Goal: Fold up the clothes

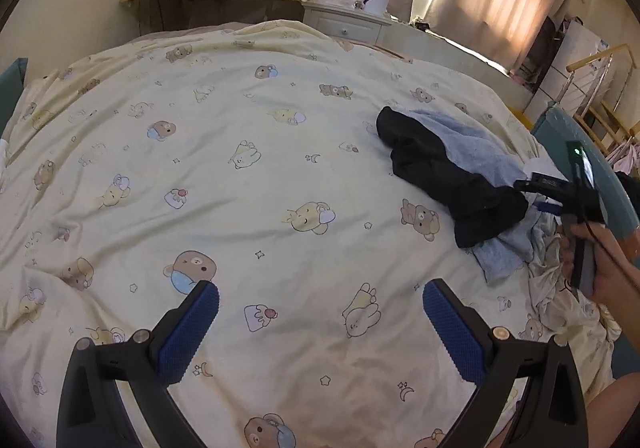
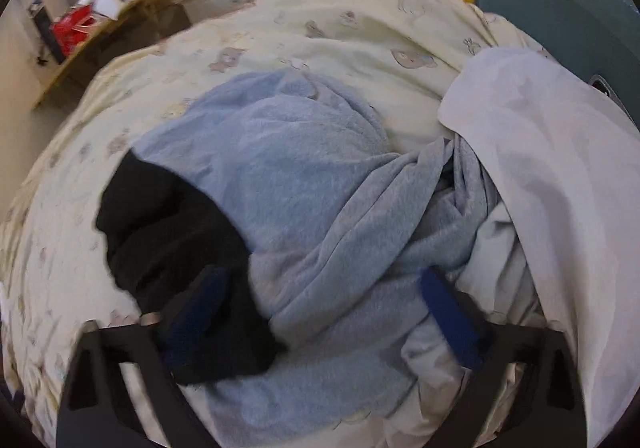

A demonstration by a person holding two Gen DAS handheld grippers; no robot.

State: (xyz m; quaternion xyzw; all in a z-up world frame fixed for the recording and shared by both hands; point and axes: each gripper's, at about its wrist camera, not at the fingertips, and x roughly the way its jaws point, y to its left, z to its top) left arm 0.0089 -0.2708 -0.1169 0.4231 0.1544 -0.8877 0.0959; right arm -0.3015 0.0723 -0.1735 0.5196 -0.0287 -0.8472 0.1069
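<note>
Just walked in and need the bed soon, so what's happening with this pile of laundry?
A person is starting to fold clothes on the bed. The right gripper is open over the heap of light blue garment and black garment, gripping nothing yet. The left gripper hangs open over bare bedding. Nothing looks folded.

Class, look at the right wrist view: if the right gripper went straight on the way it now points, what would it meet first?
Most likely the light blue fleece garment, bunched between the open fingers of the right gripper. The black garment lies just left of that line. Depth is unclear.
</note>
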